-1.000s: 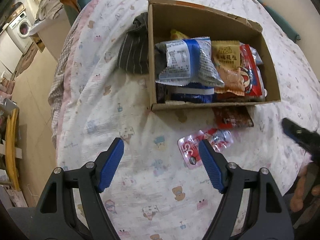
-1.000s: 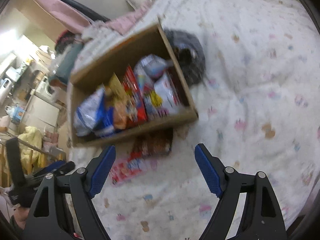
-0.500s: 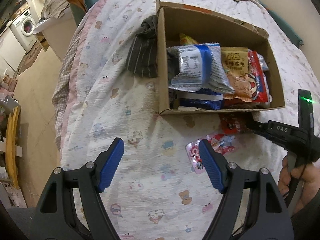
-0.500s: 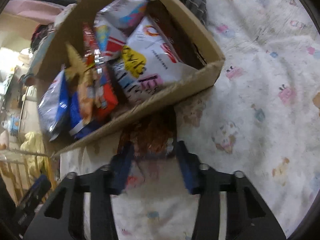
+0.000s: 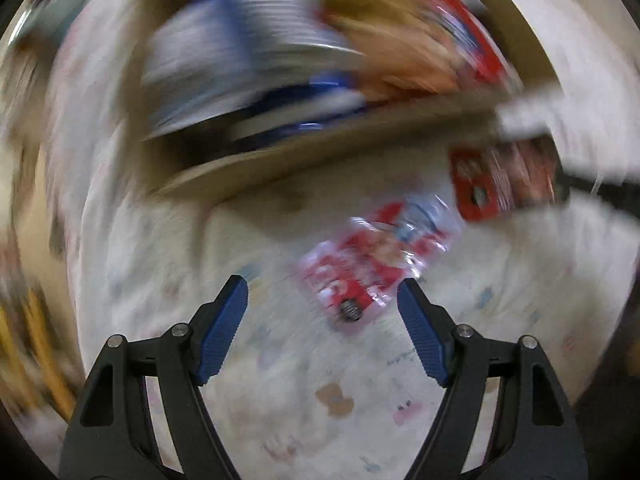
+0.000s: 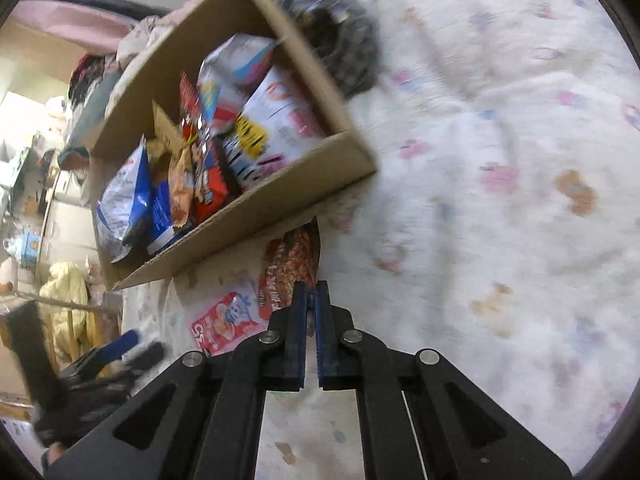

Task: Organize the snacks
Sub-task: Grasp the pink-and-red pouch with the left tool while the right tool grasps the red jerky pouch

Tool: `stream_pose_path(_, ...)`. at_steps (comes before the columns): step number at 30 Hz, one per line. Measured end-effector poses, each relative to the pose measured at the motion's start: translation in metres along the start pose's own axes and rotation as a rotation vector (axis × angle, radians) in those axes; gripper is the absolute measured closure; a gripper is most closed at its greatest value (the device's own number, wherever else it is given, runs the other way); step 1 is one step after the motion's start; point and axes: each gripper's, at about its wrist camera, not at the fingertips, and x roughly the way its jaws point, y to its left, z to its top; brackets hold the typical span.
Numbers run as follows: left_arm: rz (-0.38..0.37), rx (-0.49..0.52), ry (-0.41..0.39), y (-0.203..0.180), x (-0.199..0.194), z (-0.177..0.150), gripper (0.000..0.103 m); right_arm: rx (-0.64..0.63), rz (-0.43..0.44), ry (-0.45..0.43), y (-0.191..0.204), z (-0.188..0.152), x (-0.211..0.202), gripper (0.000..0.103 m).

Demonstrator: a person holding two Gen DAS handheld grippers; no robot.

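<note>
**Right gripper pinches the dark red packet in front of the snack box**

At the far left of the right wrist view, the left gripper [image 6: 132, 344] shows as a blurred black frame with one blue finger, low beside the bed. In its own view, which is heavily smeared, its jaws stand released and wide apart, with nothing between the blue pads [image 5: 222, 332]. Just ahead of them, nearer the right-hand pad, a pink and red snack packet [image 5: 360, 276] lies flat on the printed bedsheet [image 5: 280, 400].

Further right comes the cardboard box [image 6: 256, 216], open-topped and resting on the bedsheet. It is packed with upright snack bags: a blue and white bag [image 6: 124, 196] at its left end, orange and red packets in the middle, and a white bag with yellow and pink print [image 6: 276, 132] at its right end. A dark striped cloth [image 6: 344, 52] lies against the far right corner of the box.

Directly in front of the box's near wall lies the dark red packet [image 6: 292, 268], with the pink and red snack packet just to its left. The right gripper [image 6: 311, 300] has just been closing, and its jaws are now clenched on the near edge of the dark red packet, the blue pads almost meeting around the thin wrapper. To the right, the bedsheet stretches away, bare but for its cartoon prints.
</note>
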Motion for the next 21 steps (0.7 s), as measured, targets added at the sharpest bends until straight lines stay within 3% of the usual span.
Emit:
stream_pose_path(3, 0.054, 0.166, -0.018, -0.029, 0.012, 0.007, 0.029, 0.043, 0.004, -0.018, -0.022, -0.001, -0.015, 0.1)
stream_pose_path(4, 0.064, 0.181, -0.02, -0.033, 0.014, 0.009, 0.029, 0.05, 0.006, -0.021, -0.025, 0.0, -0.018, 0.1)
stream_pose_path(8, 0.01, 0.212, 0.046, -0.042, 0.033, 0.017, 0.029, 0.058, 0.02, -0.046, -0.042, -0.003, -0.034, 0.1)
stream_pose_path(12, -0.016, 0.23, 0.065, -0.044, 0.045, 0.026, 0.029, 0.069, 0.026, -0.044, -0.049, -0.006, -0.036, 0.1)
stream_pose_path(16, -0.047, 0.227, 0.074, -0.041, 0.051, 0.036, 0.029, 0.138, 0.092, -0.029, -0.063, -0.005, -0.033, 0.099)
stream_pose_path(18, -0.059, 0.241, 0.071, -0.043, 0.051, 0.036, 0.042, 0.176, 0.132, -0.005, -0.068, -0.005, -0.028, 0.093)
stream_pose_path(21, -0.067, 0.237, 0.081, -0.046, 0.052, 0.034, 0.049, 0.177, 0.147, 0.01, -0.065, -0.004, -0.023, 0.092)
